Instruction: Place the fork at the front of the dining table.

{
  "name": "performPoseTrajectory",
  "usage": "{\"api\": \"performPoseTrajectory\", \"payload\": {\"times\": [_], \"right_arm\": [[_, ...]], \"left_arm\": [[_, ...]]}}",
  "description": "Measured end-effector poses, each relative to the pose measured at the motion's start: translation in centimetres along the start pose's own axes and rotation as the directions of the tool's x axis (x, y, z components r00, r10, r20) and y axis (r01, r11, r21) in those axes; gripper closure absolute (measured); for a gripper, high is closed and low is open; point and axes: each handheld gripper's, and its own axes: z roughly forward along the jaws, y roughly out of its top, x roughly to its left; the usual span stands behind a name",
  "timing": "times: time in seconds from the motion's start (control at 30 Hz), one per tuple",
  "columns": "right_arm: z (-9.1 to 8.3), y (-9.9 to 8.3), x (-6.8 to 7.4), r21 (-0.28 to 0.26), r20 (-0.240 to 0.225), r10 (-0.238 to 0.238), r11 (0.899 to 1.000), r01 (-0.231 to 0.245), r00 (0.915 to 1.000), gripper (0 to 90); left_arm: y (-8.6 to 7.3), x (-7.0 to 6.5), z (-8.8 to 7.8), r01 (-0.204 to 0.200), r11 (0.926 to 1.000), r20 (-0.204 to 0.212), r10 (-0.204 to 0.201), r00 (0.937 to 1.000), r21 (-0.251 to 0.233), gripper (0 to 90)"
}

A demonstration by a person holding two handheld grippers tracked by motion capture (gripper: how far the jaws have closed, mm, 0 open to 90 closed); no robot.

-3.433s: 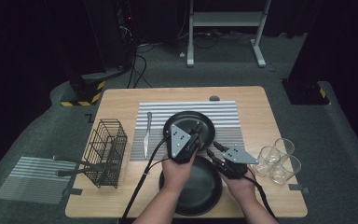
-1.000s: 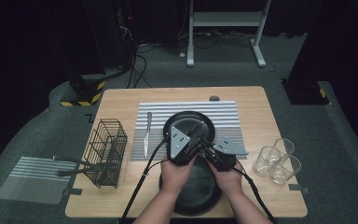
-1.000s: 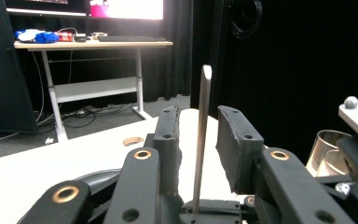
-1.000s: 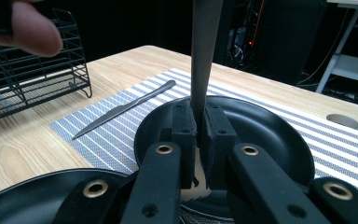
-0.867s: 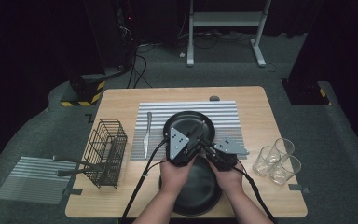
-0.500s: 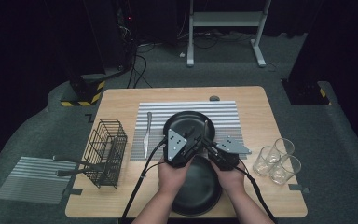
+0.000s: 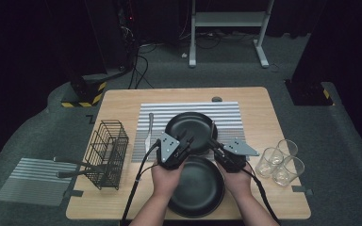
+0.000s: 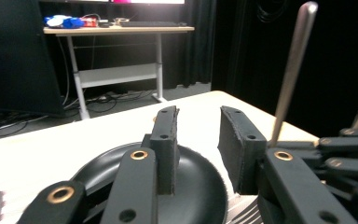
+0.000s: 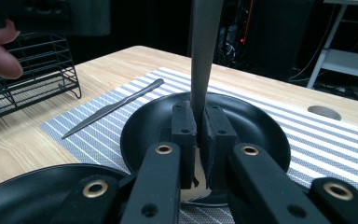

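Wooden table [image 7: 273, 117], clamped steel utensil [image 9: 203, 51]

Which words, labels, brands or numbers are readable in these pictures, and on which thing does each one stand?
None can be read: no lettering shows on the black plates, the wire basket, the striped placemat or the glasses.
Items on the far desk in the left gripper view are too blurred to read.

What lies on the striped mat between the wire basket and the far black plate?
A knife lies there, lengthwise on the striped mat, between the wire basket and the far black plate. The high view shows this, and the right gripper view too.
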Motion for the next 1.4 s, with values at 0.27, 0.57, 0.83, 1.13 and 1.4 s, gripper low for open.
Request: {"api": "performPoseTrajectory", "payload": {"times": [0.27, 0.57, 0.83, 1.13, 1.4], "right_arm": [[-0.4, -0.1, -0.5, -0.007, 0.009, -0.003, 1.0, 0.003, 1.0, 84.6], [-1.1, -0.7, -1.3, 0.0, 0.021, 0.012, 1.0, -0.012, 0.9997, 84.5], [-1.8, -1.3, -1.8, -0.001, 0.033, 0.018, 1.0, -0.018, 0.9993, 84.5], [-2.5, -1.8, -2.3, -0.006, 0.048, 0.024, 1.0, -0.024, 0.9986, 84.4], [-3.0, -2.0, -2.9, -0.01, 0.074, 0.035, 0.999, -0.034, 0.9967, 84.4]], "left_arm": [[-1.1, 1.5, -0.7, 0.007, 0.9997, -0.035, -0.006, 0.9994, 0.022, 67.1], [-2.2, 3.3, -1.8, 0.008, 0.9989, -0.096, -0.003, 0.9954, 0.046, 67.2], [-3.0, 4.7, -2.8, 0.027, 0.9984, -0.13, -0.02, 0.9913, 0.05, 67.3], [-4.1, 5.8, -3.7, 0.015, 0.9937, -0.148, 0.002, 0.989, 0.111, 67.1], [-5.5, 6.8, -4.4, 0.036, 0.9914, -0.176, -0.014, 0.9843, 0.126, 66.2]]}}
